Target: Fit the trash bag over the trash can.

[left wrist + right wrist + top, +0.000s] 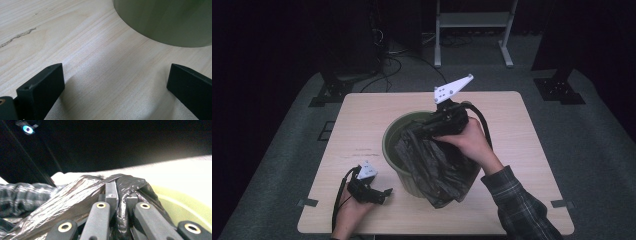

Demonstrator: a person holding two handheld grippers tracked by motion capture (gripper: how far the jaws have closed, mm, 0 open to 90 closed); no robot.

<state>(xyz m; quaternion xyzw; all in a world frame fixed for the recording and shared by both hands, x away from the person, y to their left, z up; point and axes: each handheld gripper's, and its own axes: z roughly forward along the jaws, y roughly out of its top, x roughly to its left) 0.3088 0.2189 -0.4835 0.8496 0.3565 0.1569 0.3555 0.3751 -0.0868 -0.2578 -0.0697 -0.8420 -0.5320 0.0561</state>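
- The left tongs rest low on the pale wooden tabletop near its near-left corner, held by the person's left hand; their jaws stand wide apart with nothing between them, and bare wood shows in the gap in the left gripper view
- These left tongs point toward the round olive-green plastic bin, whose curved wall rises just beyond the jaws and a little to their right; bin and tongs are near but apart
- The bin stands about the middle of the tabletop, slightly toward the near edge, upright with its mouth open upward
- A crinkled black plastic bin bag hangs over the bin's right rim: part lies inside the mouth, the rest drapes down the outer wall toward the near edge, so its long axis runs from the far-left of the rim down to the near-right
- The right tongs sit over the bin's far-right rim, held by the right hand; they are clamped on a fold of the bag's upper edge, and in the right gripper view the film bunches tight between the jaws
- Judgement: the coming move seems to turn on the bag's free edge, which lies to the right of the idle left tongs, across the bin's near wall; the left tongs are the nearer free tool to catch it and spread the mouth
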